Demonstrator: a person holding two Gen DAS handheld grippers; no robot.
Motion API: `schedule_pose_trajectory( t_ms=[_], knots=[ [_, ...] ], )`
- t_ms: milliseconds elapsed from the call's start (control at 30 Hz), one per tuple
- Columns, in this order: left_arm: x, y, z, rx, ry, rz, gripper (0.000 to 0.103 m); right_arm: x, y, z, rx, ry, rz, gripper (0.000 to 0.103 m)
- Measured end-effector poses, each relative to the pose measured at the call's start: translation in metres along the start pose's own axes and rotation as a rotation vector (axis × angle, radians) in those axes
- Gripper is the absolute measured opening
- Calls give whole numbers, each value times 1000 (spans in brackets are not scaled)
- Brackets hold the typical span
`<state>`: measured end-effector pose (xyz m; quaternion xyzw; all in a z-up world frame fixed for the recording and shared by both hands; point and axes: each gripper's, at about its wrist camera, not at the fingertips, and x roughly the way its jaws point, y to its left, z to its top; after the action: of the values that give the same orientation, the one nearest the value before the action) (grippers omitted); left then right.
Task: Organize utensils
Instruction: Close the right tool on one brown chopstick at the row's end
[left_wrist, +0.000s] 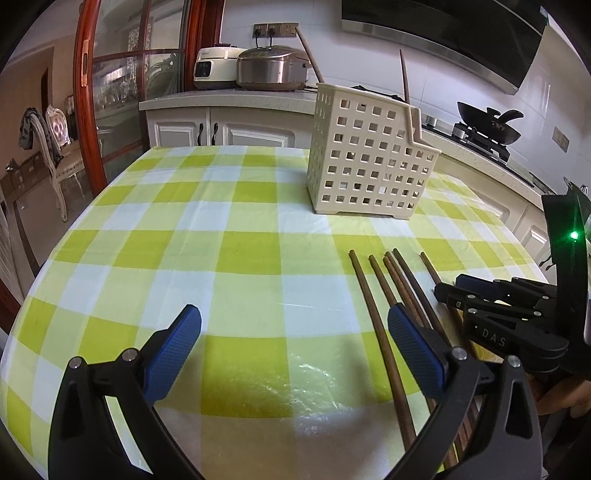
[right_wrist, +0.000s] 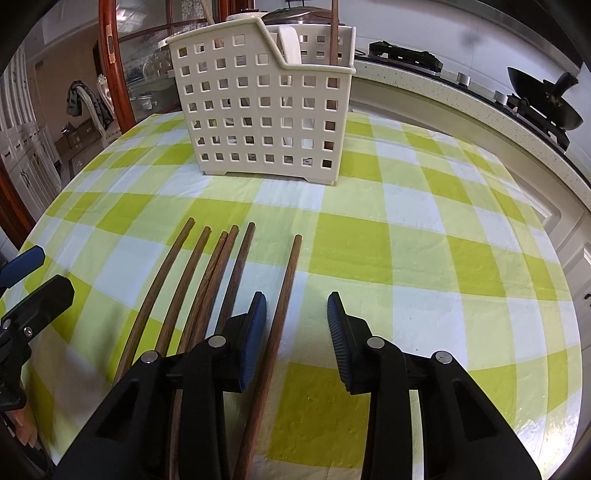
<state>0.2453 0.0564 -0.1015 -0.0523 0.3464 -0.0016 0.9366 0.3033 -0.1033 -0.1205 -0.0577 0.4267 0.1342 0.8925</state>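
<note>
Right tongs (right_wrist: 296, 325) hover low over a bench (right_wrist: 424, 258) covered in a green and white checked cloth. One brown wooden chopstick (right_wrist: 280, 314) lies between their blue pads (right_wrist: 255, 332), close by the left pad, with a gap to the right one. Five more chopsticks (right_wrist: 199, 280) lie just left. Behind stands a cream perforated basket (right_wrist: 262, 110).

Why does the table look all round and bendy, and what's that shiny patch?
In both wrist views the fisheye lens bows the checked tablecloth and the chopsticks. In the left wrist view, glare shines on the cloth near the left gripper. Both pictures have dark, rounded corners.
</note>
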Motion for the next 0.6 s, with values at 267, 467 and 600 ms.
schedule_pose_trajectory(
  t_ms=[267,467,600],
  knots=[
    [3,-4,0,10,17,15,98,-1,2,-1,-17,-4,23,17],
    [4,-12,2,36,26,34,98,-2,-7,-3,6,-5,35,10],
    [6,-18,3,48,36,47,98,-4,-13,-5,30,-7,52,8]
  ],
)
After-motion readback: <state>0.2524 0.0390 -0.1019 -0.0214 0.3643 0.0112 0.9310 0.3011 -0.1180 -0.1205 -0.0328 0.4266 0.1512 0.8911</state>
